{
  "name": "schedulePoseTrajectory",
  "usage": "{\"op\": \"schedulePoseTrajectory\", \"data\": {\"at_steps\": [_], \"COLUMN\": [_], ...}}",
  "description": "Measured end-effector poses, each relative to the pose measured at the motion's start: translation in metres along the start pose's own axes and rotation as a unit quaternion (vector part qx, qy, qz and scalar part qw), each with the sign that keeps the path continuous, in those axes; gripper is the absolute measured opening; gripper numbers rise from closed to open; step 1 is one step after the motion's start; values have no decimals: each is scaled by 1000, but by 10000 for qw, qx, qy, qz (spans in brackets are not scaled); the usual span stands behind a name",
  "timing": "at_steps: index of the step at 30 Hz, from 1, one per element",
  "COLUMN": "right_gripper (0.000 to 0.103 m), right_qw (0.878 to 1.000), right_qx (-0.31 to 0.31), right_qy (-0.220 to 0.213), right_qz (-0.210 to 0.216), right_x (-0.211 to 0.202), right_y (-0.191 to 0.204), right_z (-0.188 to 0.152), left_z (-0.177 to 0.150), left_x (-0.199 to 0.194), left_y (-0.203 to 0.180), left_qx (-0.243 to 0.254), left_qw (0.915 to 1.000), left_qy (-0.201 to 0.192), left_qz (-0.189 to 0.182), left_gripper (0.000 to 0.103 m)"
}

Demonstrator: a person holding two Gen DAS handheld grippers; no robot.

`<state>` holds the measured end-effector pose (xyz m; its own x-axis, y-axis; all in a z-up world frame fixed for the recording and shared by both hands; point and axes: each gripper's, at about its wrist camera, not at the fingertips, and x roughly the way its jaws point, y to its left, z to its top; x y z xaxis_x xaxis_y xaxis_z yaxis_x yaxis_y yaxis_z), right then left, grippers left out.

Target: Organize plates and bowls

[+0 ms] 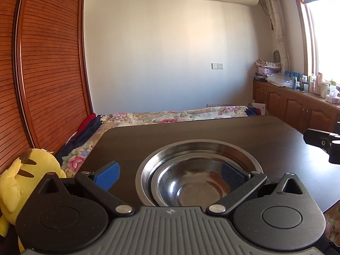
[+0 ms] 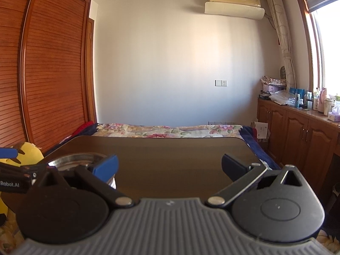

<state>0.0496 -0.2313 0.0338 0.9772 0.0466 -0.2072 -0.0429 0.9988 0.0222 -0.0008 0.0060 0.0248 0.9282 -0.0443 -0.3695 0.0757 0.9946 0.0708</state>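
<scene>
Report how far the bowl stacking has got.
Done: the small bowl sits nested inside the large bowl on the table. In hand: nothing; left claw and right claw are open and empty. Left: no other dishes are in view.

Two nested bowls (image 1: pixel 191 176) are shiny bare metal (smudged inside); the bench (image 1: pixel 212 129) is dark, smooth, matt wood.

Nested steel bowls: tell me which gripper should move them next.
Left. The left gripper is open right over the nested steel bowls, its pads straddling the near rim. The right gripper is open over bare table, with the bowls off to its left.
</scene>
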Motion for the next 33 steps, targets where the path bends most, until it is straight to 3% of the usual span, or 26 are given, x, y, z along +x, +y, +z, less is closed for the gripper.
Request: {"op": "schedulePoseTrajectory", "data": {"at_steps": [33], "right_gripper": [103], "right_qw": [9999], "right_qx": [65], "right_qy": [91], "right_qz": [3], "right_x": [6], "right_y": [-5], "right_z": [-4], "left_z": [1], "left_x": [1], "left_y": [1], "left_qx": [9], "left_qw": [10000], "left_qy": [-11], "left_qz": [26], "left_gripper": [103]}}
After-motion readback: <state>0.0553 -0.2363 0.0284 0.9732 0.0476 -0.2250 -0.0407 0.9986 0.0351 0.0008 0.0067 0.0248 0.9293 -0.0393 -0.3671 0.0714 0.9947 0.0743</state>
